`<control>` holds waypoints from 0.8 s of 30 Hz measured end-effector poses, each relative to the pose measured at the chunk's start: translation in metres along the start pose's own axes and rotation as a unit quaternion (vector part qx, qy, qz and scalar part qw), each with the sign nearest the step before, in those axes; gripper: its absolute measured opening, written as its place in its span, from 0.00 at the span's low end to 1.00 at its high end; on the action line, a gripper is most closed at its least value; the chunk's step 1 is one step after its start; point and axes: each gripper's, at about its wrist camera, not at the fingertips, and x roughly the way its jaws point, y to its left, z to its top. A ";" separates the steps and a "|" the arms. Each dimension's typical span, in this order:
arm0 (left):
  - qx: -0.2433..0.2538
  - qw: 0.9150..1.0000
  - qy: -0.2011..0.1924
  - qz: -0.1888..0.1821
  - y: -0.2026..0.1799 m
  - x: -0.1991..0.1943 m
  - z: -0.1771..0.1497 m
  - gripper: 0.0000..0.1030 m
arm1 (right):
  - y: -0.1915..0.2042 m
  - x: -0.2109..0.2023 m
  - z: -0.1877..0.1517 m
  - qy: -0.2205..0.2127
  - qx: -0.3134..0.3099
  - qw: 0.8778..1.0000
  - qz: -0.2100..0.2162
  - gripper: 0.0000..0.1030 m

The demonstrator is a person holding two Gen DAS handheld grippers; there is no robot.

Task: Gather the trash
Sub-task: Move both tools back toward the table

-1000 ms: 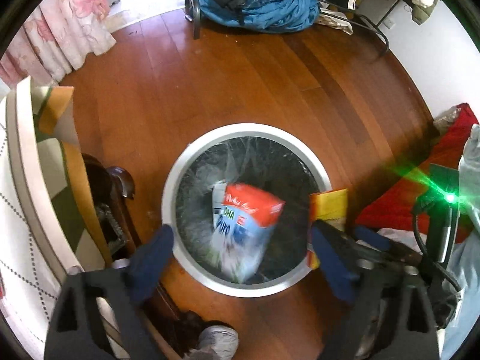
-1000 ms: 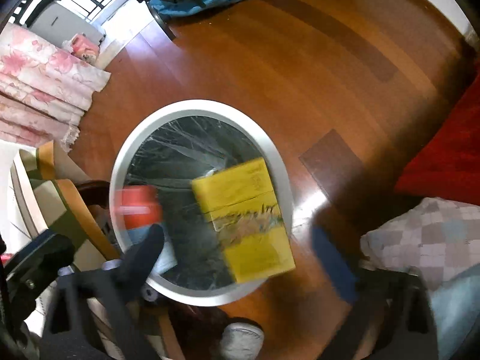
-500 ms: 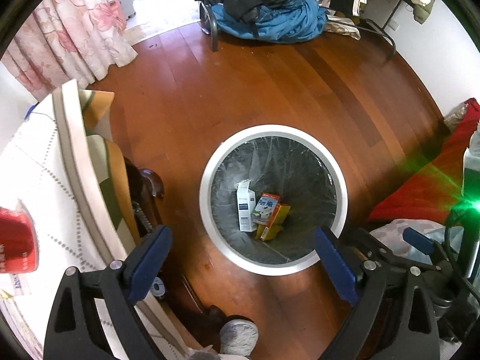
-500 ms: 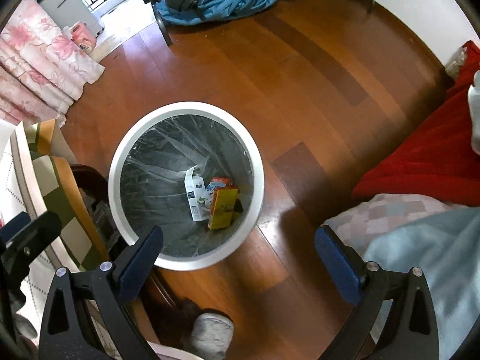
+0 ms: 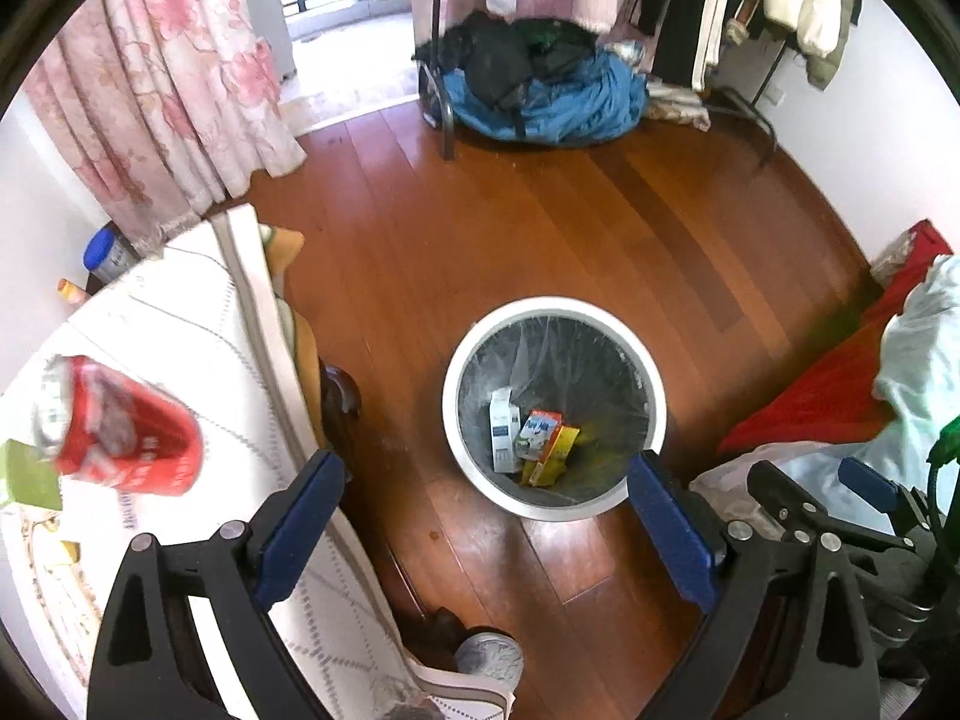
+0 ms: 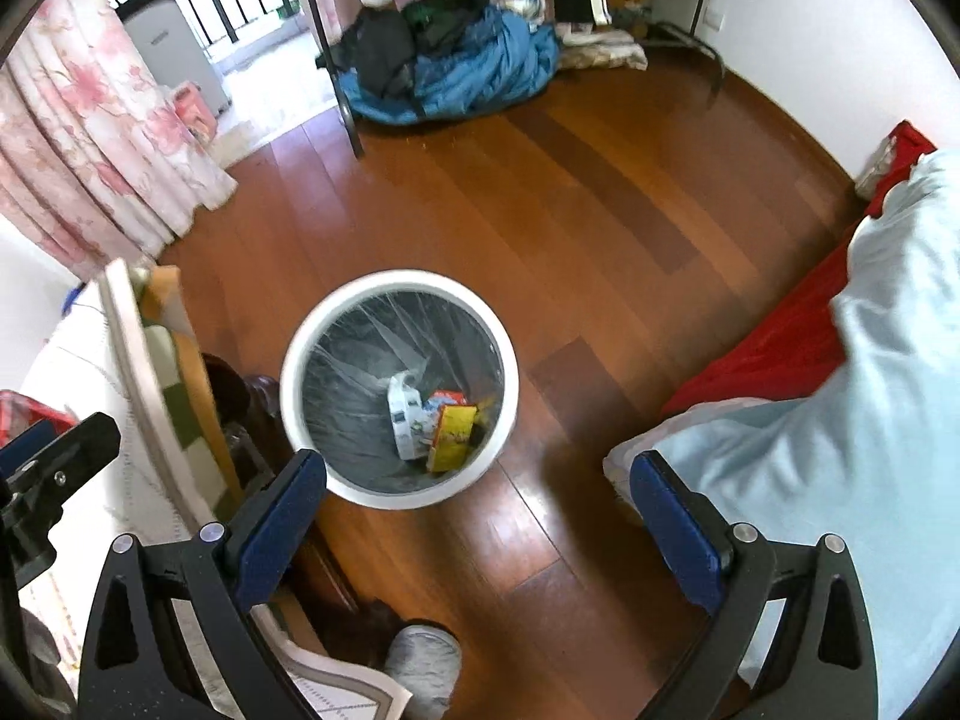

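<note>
Left claw (image 5: 483,513): spread wide, empty.
Right claw (image 6: 477,510): spread, empty.
Red can (image 5: 117,426): on its side at the worktop (image 5: 180,324) edge, left of and nearer the left claw.

Both grippers are wide open and hold nothing. The left gripper (image 5: 486,516) and the right gripper (image 6: 480,516) hang high above the trash bin (image 5: 651,372), pointing down.

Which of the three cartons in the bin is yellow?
The yellow carton lies rightmost in the bin, beside the red-topped milk carton; the white carton is leftmost.
</note>
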 end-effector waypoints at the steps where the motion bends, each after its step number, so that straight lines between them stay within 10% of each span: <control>1: -0.001 1.000 -0.007 -0.001 0.002 -0.010 0.000 0.94 | 0.002 -0.011 0.001 -0.007 0.001 1.000 0.004 0.99; 12: -0.114 0.985 -0.106 0.073 0.161 -0.131 -0.022 0.94 | 0.140 -0.102 -0.004 -0.042 -0.068 0.990 0.116 0.99; 17: -0.159 0.972 -0.071 0.160 0.263 -0.112 -0.061 0.94 | 0.256 -0.068 -0.013 -0.001 -0.131 0.979 0.154 0.99; 24: -0.214 0.959 -0.027 0.186 0.351 -0.078 -0.093 0.94 | 0.372 -0.012 -0.023 0.035 -0.171 0.975 0.137 0.99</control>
